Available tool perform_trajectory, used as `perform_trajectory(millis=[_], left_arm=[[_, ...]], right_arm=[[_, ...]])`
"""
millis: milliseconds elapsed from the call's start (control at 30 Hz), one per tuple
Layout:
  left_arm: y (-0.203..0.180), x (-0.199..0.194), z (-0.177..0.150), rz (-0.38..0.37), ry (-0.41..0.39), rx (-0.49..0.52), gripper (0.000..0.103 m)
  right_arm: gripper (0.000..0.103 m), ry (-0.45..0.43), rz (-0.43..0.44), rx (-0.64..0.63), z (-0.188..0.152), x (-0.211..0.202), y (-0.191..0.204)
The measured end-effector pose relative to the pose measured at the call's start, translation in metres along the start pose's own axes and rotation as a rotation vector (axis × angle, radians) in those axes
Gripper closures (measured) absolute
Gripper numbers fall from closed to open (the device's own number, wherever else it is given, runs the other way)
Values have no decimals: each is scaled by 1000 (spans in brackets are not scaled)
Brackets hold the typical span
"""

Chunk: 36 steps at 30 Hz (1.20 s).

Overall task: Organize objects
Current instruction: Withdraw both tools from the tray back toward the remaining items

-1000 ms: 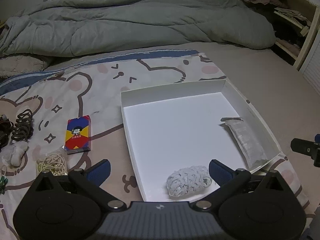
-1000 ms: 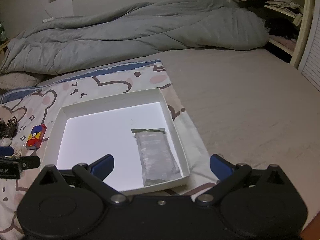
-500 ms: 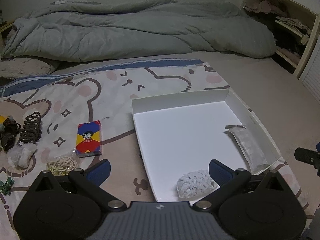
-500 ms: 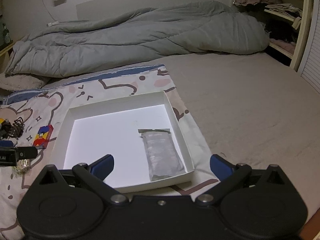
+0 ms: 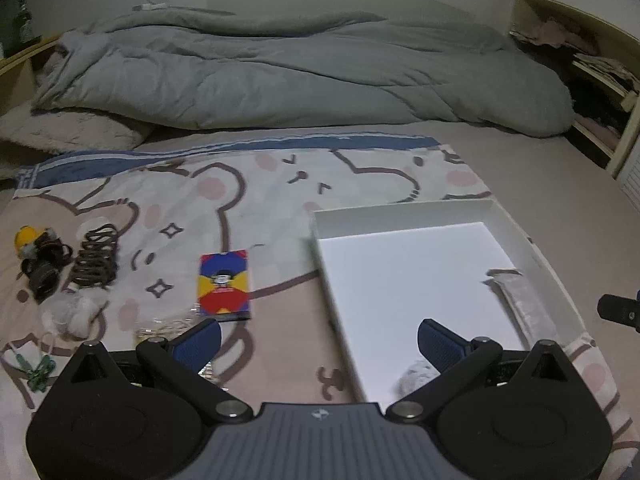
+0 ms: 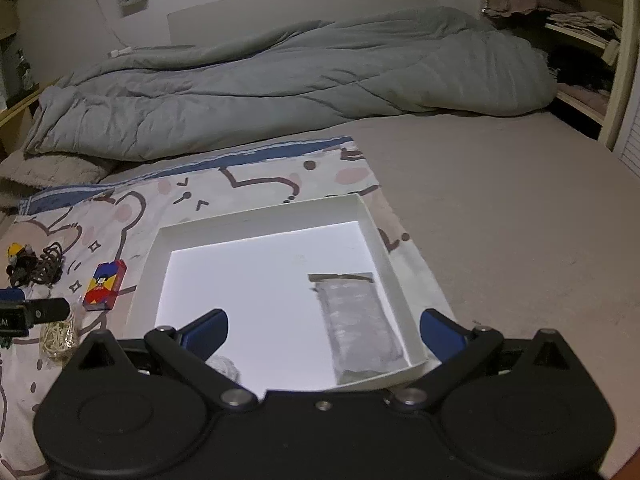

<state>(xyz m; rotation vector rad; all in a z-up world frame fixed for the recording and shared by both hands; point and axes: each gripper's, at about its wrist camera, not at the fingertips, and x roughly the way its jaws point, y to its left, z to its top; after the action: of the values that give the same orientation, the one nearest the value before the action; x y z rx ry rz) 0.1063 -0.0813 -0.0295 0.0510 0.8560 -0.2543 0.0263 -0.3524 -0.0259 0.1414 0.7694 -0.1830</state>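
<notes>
Both claws, left (image 5: 319, 338) and right (image 6: 322, 330), hung spread and empty. One white tray (image 6: 362, 210) held two things: pouch (image 6: 358, 322), wad (image 5: 416, 376). One card pack (image 5: 224, 285) lay beside.

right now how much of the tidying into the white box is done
Partly done. The white box already holds a grey pouch and a white knitted bundle. Nothing is in hand: the left tool and right tool are both open and empty. Left on the blanket: the colourful card pack, dark hair ties, rubber bands and small bits beside them.
</notes>
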Motion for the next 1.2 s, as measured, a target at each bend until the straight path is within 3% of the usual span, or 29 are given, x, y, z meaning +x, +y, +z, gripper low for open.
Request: perform_trajectory(millis=[633, 1100, 1200], left_arm=[[88, -17, 2, 147, -63, -64, 0], [142, -24, -7, 186, -118, -112, 0], [146, -18, -9, 201, -97, -97, 0]], right_arm=[[0, 3, 106, -100, 24, 26, 83], [0, -10, 175, -147, 32, 38, 145], [0, -19, 177, -142, 33, 39, 156]])
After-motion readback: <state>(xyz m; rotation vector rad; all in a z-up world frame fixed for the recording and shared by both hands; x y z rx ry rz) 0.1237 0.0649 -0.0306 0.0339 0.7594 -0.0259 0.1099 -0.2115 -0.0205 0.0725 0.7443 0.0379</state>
